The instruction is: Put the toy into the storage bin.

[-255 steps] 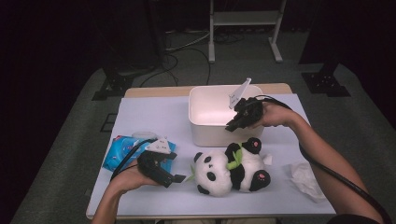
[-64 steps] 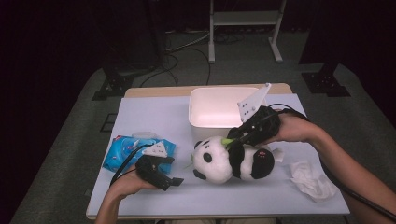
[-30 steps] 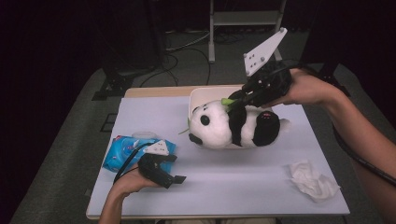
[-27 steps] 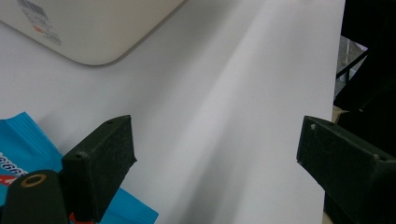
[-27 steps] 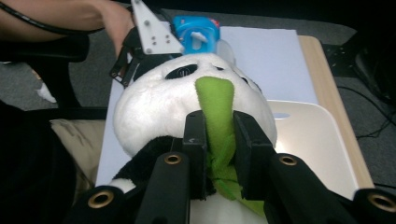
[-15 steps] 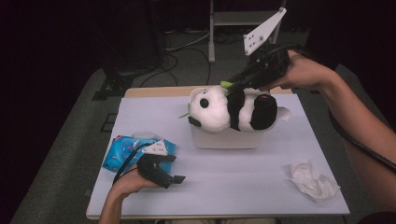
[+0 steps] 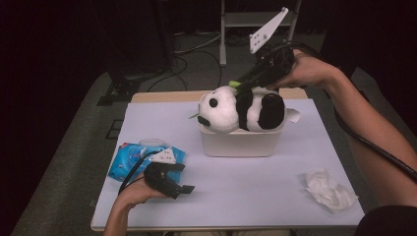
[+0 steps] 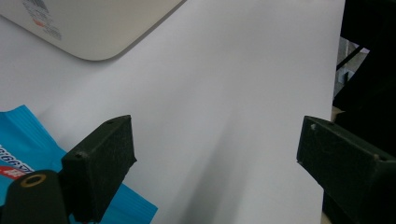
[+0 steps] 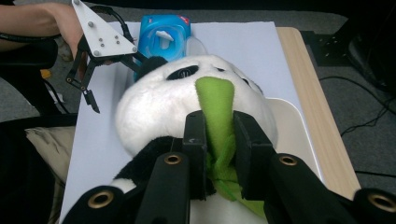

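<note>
A black-and-white panda plush [image 7: 231, 110] hangs on its side over the open white bin [image 7: 238, 143], its underside at the level of the rim. My right gripper [image 7: 239, 87] reaches in from the back right and is shut on the green felt leaf [image 9: 215, 109] at the panda's neck. In the right gripper view both black jaws [image 9: 219, 125] pinch that leaf, with the panda's head [image 9: 159, 109] just beyond. My left gripper [image 7: 180, 190] rests low at the table's front left, its pads [image 8: 105, 156] wide apart over bare table.
A blue wipes pack [image 7: 140, 157] lies right behind the left gripper; its corner [image 8: 21, 156] sits by the left pad. A crumpled white tissue [image 7: 328, 190] lies at the front right. The white table cover [image 7: 246, 182] spreads between them.
The right gripper has lifted the panda off the table in front of the bin and carried it back over the bin. The left gripper has stayed where it was.
</note>
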Available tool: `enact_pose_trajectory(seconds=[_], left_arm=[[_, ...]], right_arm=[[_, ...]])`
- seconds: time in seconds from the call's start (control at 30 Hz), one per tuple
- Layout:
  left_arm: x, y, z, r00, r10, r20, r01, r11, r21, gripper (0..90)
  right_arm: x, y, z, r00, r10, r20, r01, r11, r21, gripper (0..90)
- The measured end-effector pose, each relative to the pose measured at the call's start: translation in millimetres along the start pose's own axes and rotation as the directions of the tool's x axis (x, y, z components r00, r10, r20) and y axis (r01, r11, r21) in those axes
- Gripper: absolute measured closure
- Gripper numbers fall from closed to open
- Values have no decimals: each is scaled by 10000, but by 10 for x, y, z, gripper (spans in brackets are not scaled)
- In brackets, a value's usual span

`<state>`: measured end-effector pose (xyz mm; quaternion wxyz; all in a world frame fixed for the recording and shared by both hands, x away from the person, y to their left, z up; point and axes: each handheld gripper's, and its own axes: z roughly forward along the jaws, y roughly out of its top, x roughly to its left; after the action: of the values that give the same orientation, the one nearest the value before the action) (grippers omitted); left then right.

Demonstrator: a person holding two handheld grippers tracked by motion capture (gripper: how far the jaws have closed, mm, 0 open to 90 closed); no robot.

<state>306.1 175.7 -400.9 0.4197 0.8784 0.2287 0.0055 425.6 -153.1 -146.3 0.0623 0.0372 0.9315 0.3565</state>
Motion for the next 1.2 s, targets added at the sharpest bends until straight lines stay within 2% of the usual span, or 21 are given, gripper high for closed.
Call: enact_pose_trajectory(seconds=[0.27,0.37,0.5,0.67,1.2], left_arm=[[8,-14,-10,10000,-54,-41,54,10000,7,106],[15,-26,-11,10000,-50,-48,51,10000,51,107],[30,-53,-24,9999,-141,-85,142,9999,72,106],[37,-69,-34,9998,-177,-118,178,9998,57,106],[7,-66,-36,9998,-170,-40,171,9998,41,106]], right_arm=[[-174,-37,91,9998,199,99,-200,9997,135,755],[-213,-53,119,9999,117,49,-118,9997,209,755],[-282,-89,146,9993,375,36,-376,9991,182,755],[-371,-151,229,9987,501,58,-503,9975,490,754],[-561,-324,521,9978,665,-4,-663,9951,736,754]])
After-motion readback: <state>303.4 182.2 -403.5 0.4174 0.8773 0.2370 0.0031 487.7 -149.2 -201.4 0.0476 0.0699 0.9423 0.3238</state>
